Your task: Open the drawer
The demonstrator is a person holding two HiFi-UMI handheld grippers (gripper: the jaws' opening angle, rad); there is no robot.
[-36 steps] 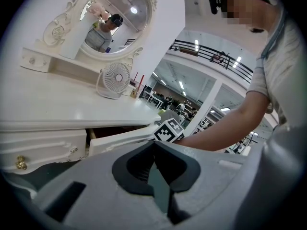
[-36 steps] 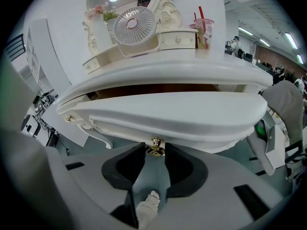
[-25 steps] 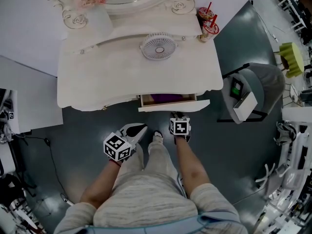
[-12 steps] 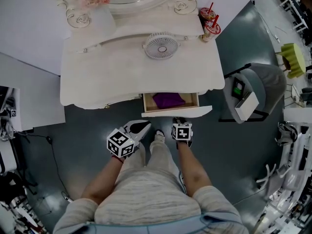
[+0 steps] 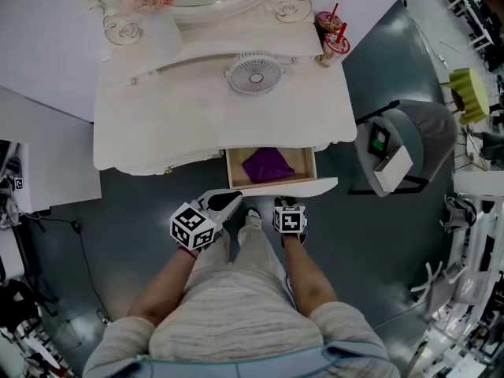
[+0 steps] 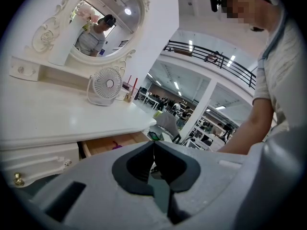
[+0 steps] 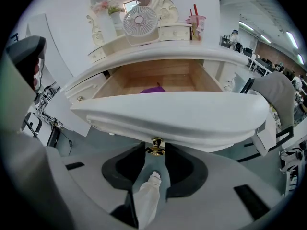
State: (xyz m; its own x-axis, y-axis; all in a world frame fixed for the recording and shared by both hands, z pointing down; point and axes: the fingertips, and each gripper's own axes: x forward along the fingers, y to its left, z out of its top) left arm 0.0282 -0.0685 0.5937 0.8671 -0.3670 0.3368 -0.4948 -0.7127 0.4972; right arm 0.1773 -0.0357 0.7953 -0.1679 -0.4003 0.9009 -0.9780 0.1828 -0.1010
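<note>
Drawer (image 5: 280,187) is out further than a second ago, and the purple cloth (image 5: 268,164) inside shows whole now, not as a sliver. Right gripper (image 5: 288,204) has come back toward the person with it.

Edges: the drawer's curved white front stands clear of the front edge of the dressing table (image 5: 157,128) and hangs over the dark floor (image 5: 134,211). Both wooden side walls are exposed. Open floor runs left of the drawer, under the table edge. Grey chair (image 5: 421,136) is off to the right, apart from the drawer's right end. The person's legs and white shoe (image 5: 253,218) are just behind the front, between the two grippers, so room is tight there.

In the right gripper view the jaws stand part open with both pads closed against the small gold knob (image 7: 155,148) under the drawer front. They clamp the knob and touch nothing else.

Left gripper (image 5: 224,202) hangs beside the left leg, short of the drawer. Its pads meet with nothing between them, and it touches nothing.

Writing: only black-and-white square markers on the gripper cubes. The print on the cups with red straws (image 5: 331,41), beside the fan (image 5: 255,74), is too small to read.
</note>
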